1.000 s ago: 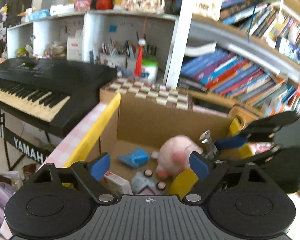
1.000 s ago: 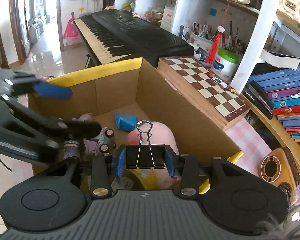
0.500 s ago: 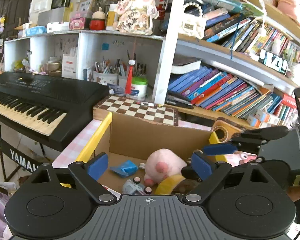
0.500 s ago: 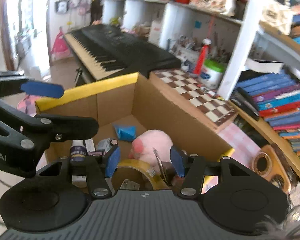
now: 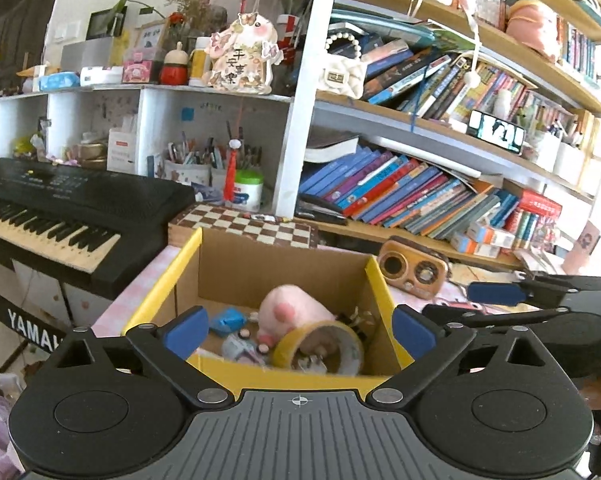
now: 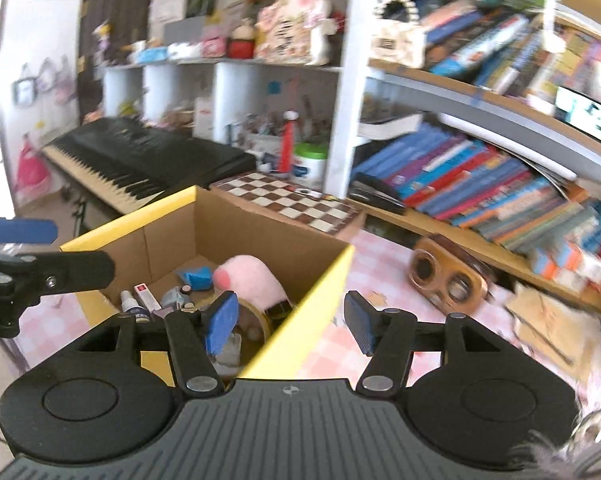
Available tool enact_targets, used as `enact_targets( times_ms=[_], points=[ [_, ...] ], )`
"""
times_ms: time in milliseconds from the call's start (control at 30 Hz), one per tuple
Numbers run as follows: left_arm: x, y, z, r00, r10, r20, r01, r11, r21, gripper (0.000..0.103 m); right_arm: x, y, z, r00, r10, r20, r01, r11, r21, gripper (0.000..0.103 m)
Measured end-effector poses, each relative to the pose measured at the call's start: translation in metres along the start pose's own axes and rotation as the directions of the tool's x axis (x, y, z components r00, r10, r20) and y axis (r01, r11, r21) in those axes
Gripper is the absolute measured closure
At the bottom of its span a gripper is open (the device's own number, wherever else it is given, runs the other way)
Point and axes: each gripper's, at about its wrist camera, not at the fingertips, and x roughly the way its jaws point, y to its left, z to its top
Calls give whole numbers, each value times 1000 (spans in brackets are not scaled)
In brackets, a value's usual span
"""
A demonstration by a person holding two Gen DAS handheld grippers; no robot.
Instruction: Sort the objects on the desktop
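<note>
A cardboard box (image 5: 260, 272) with yellow-edged flaps holds a pink plush (image 5: 288, 312), a yellow tape roll (image 5: 320, 344), a blue packet (image 5: 228, 320), a toy car and small bottles. A black binder clip (image 5: 350, 316) lies by the plush. My left gripper (image 5: 300, 328) hangs before the box, its jaws opening wide, nothing between them. My right gripper (image 6: 290, 322) is over the box's (image 6: 236, 232) near right corner, its jaws opening and empty. Each gripper shows in the other's view: the right gripper (image 5: 496, 294) at the right, the left gripper (image 6: 20, 232) at the left.
A black keyboard (image 5: 60, 208) stands left of the box, and a chessboard (image 5: 252, 224) lies behind it. A wooden radio (image 5: 414, 268) sits on the pink checked cloth (image 6: 380, 264) at the right. Crowded bookshelves (image 5: 420, 192) fill the back.
My right gripper let go of the black binder clip, which dropped into the box. Both grippers drew back and up from the box. The left jaws spread wider.
</note>
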Motion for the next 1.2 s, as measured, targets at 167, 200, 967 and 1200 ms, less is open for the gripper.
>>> enact_targets(
  times_ms=[167,200,967,1200],
  points=[
    [-25,-1,-16,1000,-22,-15,22,1000,-4,1,-37,3,-24,997,-81,3,80,992,96,41],
    [-30,-2,-19,1000,-25,-17,25,1000,-3,1,-44,4,-29,995,-97,2,96,989,111,40],
    [-98,-28,-92,987,-93,-133,101,993,55,0,-152,45,-141,955,-269,-126,296,894,335,20],
    [-110,-34,-97,988,-95,-119,106,991,83,0,-162,45,-151,942,-296,-158,335,864,377,14]
  ],
)
